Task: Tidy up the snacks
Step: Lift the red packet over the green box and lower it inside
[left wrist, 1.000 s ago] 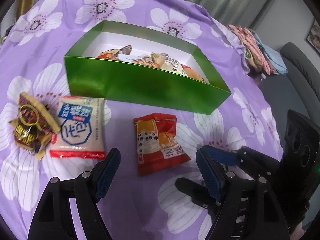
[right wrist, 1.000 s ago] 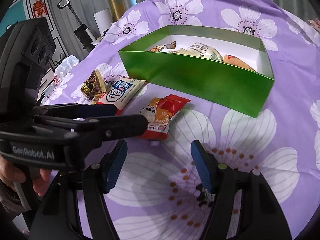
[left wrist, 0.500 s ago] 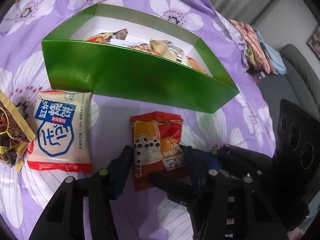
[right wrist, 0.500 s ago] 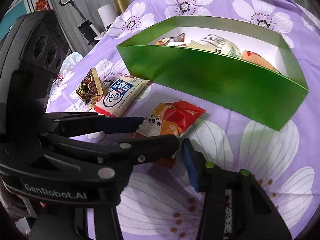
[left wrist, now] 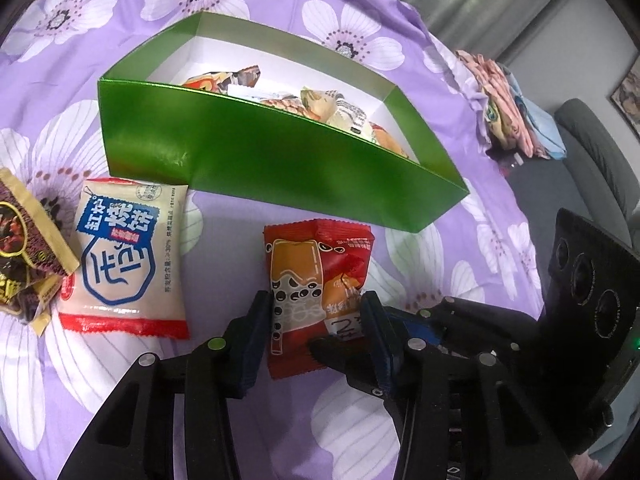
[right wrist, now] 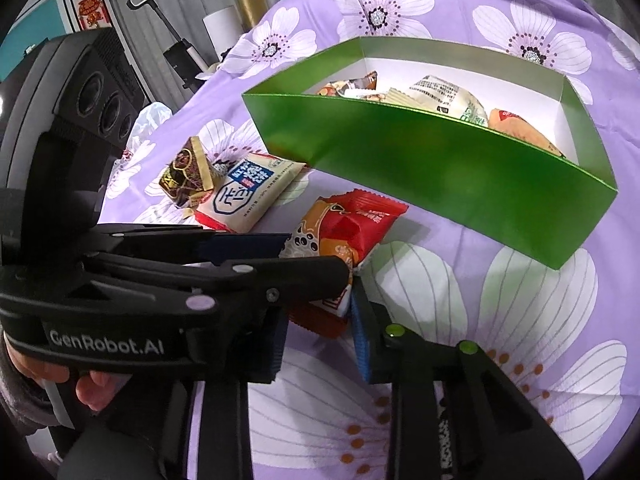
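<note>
Your left gripper point(left wrist: 316, 316) has its fingers on either side of the red snack packet point(left wrist: 316, 276), which lies flat on the purple flowered cloth point(left wrist: 420, 268) covering the tabletop, just in front of the green box point(left wrist: 280, 168). The fingers are closing and their pads press the packet's two long edges near its lower half.

Your right gripper point(right wrist: 320, 344) comes in at the same packet point(right wrist: 344, 232) from the other side. Its fingers are closing too, with the packet's near corner between them; the right finger point(right wrist: 362, 340) touches that corner, but the left gripper's finger crosses in front, so you cannot tell whether the pair is truly clamped on it.

To the left of the red packet lies a white and blue biscuit packet point(left wrist: 120, 256), and beside that, overlapping its edge, a brown and gold packet point(left wrist: 24, 248). Both are apart from the grippers. The green box, white inside, holds several wrapped snacks point(left wrist: 332, 108) along its length.
</note>
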Demonstrator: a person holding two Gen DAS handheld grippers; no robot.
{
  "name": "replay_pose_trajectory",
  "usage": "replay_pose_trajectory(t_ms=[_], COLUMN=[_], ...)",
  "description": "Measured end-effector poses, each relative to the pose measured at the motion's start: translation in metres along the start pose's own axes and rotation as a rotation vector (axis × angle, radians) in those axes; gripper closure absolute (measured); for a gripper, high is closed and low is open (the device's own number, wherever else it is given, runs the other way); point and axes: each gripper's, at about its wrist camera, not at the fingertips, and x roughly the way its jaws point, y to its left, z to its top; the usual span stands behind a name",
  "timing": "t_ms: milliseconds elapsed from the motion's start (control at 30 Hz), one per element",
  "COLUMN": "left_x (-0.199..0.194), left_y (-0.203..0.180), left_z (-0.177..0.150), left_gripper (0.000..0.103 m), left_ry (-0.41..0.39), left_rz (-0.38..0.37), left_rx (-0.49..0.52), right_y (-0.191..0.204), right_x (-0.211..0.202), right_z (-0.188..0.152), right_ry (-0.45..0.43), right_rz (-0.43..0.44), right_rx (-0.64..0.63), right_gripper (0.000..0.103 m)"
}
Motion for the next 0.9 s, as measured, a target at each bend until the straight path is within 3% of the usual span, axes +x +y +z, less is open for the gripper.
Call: replay_pose_trajectory(t_ms=[367,900], left_x=[-0.035,-0.075], left_y=[-0.028,-0.056], left_z=[0.002,0.06], left_gripper=[0.057,0.057], left_ry=[-0.078,-0.193], left_rz=[0.02,0.047], left_rx=[0.067,0.146], right_y=[0.015,0.018], right_x=[-0.035,-0.079], right_z=[0.002,0.061], right_ry=[-0.074,-0.202], right_rz=[0.0,-0.018], right_rx=[-0.018,-0.073], right_gripper=[0.075,0.075])
